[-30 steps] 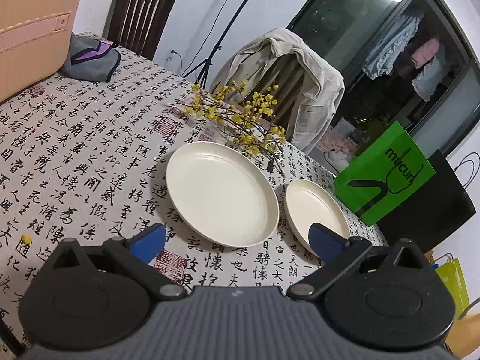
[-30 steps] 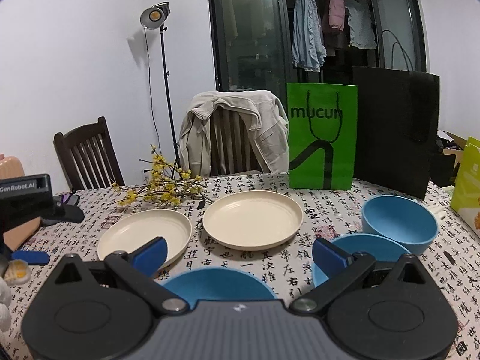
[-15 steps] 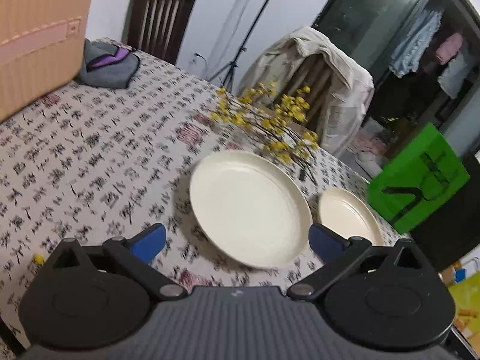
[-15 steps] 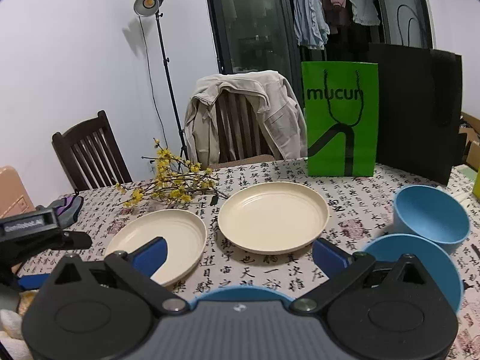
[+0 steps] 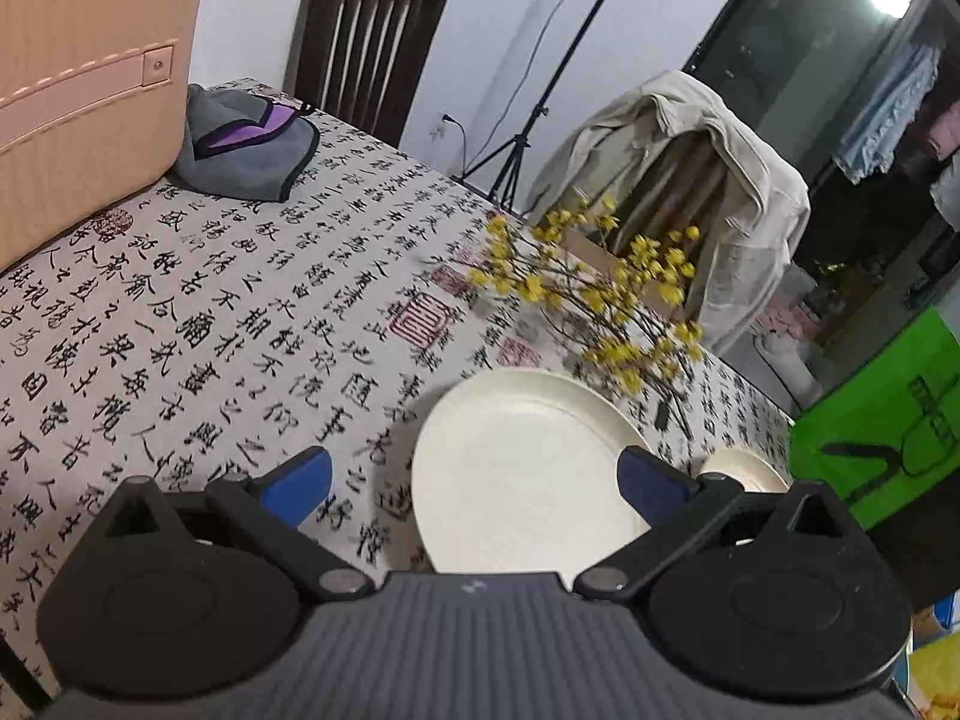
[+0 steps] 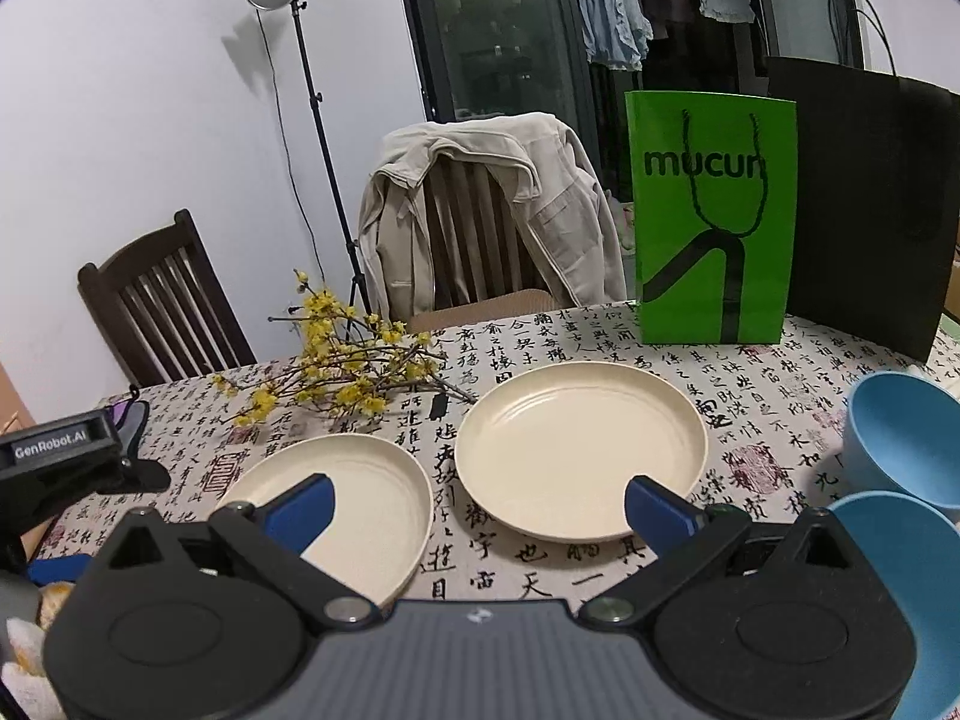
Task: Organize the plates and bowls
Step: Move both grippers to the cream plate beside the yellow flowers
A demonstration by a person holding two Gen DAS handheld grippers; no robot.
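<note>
Hovering over the calligraphy tablecloth, left gripper and right gripper both spread wide and empty, near cream plate at 7 o'clock, far cream plate at centre, two blue bowls at 3 o'clock, yellow flower sprig at 10 o'clock.

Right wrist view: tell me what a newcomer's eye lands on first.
The bright green paper bag lettered "mucun" stands upright at the table's far edge, beside a tall black bag. In front of it, two round cream plates lie side by side on the calligraphy-print tablecloth. A spray of yellow blossom branches lies behind the left plate.
</note>
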